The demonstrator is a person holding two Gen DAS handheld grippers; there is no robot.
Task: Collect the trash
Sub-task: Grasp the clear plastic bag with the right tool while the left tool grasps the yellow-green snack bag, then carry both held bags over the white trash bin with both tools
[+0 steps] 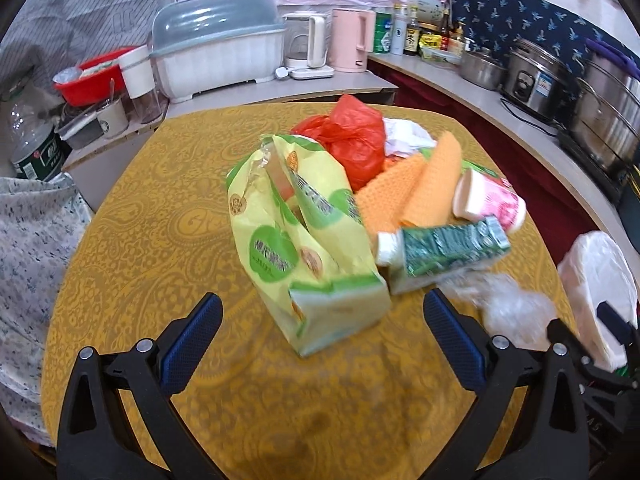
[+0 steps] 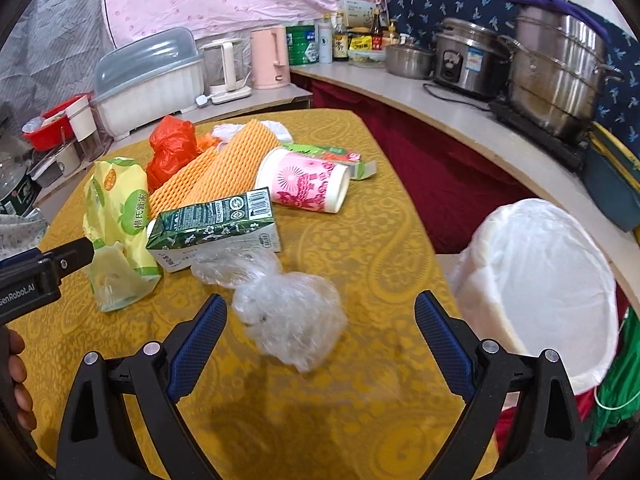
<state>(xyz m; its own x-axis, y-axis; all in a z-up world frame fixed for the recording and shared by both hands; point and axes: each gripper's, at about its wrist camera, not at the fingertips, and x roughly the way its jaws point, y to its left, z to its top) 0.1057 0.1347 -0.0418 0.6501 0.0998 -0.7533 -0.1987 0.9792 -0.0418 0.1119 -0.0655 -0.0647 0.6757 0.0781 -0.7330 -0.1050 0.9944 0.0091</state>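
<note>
1. Right claw (image 2: 320,332) released, fingers either side of clear bag (image 2: 288,312) near the table's (image 2: 380,240) right edge, not gripping.
2. Left claw (image 1: 322,330) released, facing yellow bag (image 1: 308,240) mid-table.
3. Carton (image 2: 216,224) touches clear bag; cup (image 2: 304,184), mesh (image 2: 224,164), red bag (image 2: 172,148) behind.
4. Bin (image 2: 536,280) off right edge.
5. Risk: thin film slips from the pads, or dragging it tips the carton.

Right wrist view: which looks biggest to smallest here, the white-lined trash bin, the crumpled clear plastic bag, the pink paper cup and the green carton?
1. White-lined trash bin, clearly largest.
2. Green carton and crumpled clear plastic bag: alike; the bag lies nearer the camera, so I won't rank them.
3. Pink paper cup, smallest, though farther away.
</note>
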